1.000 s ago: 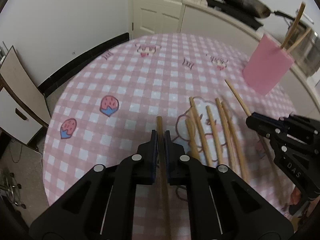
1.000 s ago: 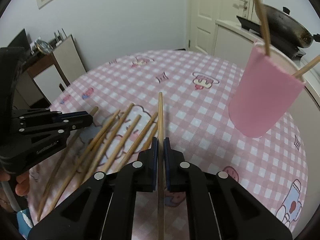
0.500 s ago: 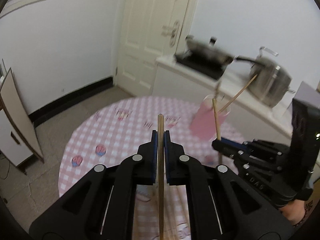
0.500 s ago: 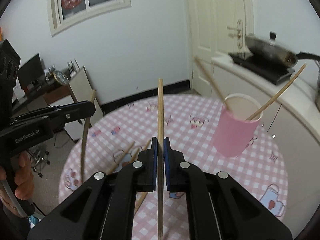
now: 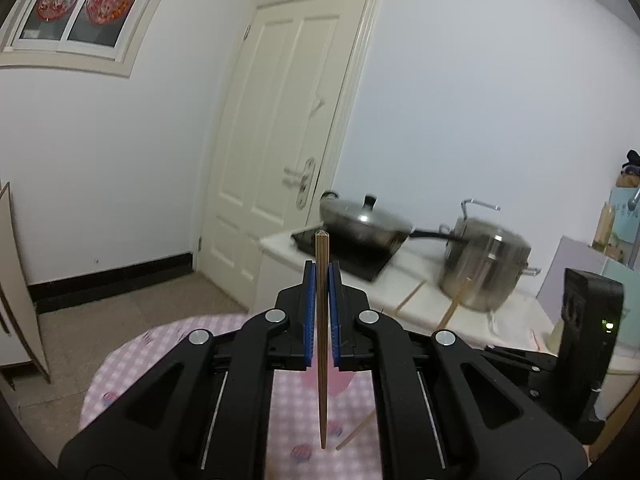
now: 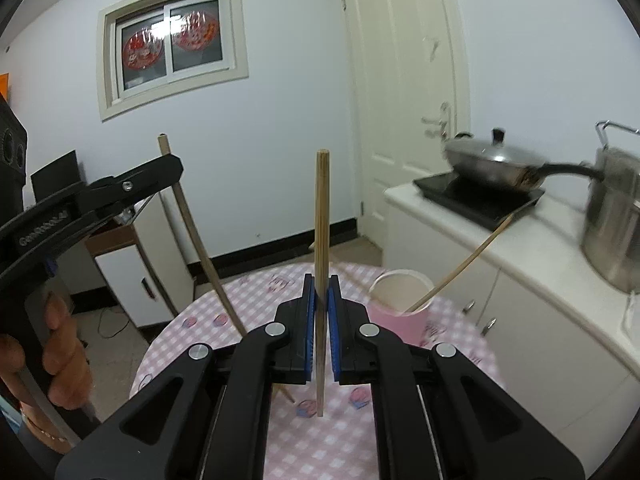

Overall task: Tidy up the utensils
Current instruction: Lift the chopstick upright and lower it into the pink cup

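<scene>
From the left wrist we see our left claw [image 5: 321, 276] clamped on a pale ribbed chopstick [image 5: 321, 320], upright above the pink checked counter [image 5: 120, 364]; a blurred pan [image 5: 362, 226] stands beyond.

From the right wrist, our right claw [image 6: 319, 288] pinches a second chopstick [image 6: 322, 240], near a pink cup [image 6: 400, 318] holding another stick [image 6: 460, 268].

I see both raised: left hand-held gripper [image 5: 321, 276] jaws clamped, right hand-held gripper [image 6: 321, 288] clamped too, fingers [image 6: 60, 344] wrapping the left grip.
</scene>
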Demonstrator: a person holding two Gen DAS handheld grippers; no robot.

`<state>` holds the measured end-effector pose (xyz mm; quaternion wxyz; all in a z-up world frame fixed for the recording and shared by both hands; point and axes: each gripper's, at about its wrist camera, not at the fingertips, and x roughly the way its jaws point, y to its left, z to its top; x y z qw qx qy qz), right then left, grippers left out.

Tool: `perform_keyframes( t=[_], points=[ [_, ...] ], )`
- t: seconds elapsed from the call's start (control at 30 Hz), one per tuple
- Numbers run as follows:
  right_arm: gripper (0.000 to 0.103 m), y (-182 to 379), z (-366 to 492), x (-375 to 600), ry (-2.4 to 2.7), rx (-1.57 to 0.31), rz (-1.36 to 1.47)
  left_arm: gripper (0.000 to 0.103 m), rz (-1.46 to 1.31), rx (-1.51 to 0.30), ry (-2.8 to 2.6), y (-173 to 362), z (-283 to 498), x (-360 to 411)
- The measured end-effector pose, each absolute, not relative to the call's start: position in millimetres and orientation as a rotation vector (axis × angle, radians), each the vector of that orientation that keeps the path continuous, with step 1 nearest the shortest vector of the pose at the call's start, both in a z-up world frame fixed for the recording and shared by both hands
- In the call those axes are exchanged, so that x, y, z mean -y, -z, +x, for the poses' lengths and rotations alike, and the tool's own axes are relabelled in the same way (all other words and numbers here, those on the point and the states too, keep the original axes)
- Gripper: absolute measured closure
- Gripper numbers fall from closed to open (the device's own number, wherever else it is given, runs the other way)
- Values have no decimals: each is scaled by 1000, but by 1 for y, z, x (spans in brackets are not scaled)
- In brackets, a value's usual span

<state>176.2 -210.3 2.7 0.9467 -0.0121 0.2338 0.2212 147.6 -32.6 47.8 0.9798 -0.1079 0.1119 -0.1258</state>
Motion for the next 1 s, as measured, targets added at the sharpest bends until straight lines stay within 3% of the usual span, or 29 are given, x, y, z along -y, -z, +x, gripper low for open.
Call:
perform_keyframes(
  t=[0.3,0.6,1.0],
  points=[
    [98,-36,201,238,-366,-358,-12,96,-194,-131,199,-61,190,82],
    [98,-35,237,255,-302,-261,7,96,-215,-7,152,-66,215,104],
    [98,17,268,256,-299,-339,22,96,-162,-177,159,-14,259,116]
  ],
)
